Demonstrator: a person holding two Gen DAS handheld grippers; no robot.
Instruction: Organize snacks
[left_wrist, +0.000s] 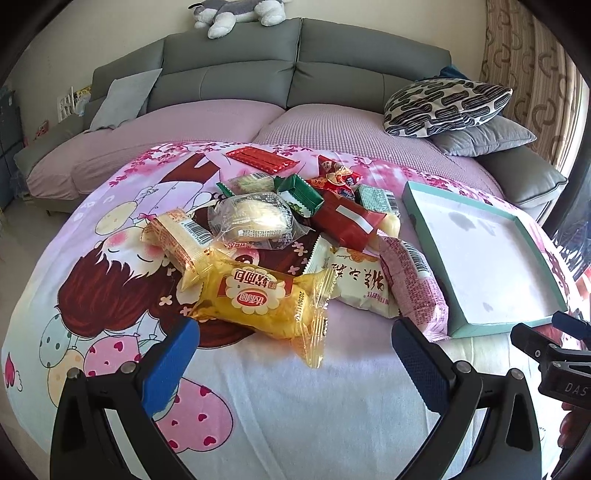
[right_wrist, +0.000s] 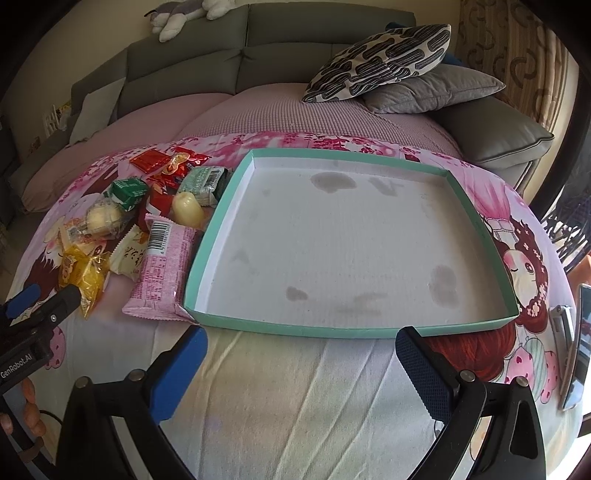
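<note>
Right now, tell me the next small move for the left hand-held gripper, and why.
Probably ease the left hand-held gripper forward and close on the yellow bread packet. Its jaws are open and empty, that packet is the nearest snack and lies almost between the fingertips, and the teal tray beside the pile holds nothing yet. The right hand-held gripper hangs open in front of the tray.

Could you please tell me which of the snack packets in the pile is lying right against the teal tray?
The pink packet with the barcode lies along the teal tray's left wall, touching it near the front corner; the yellow bread packet and others sit farther left.
</note>
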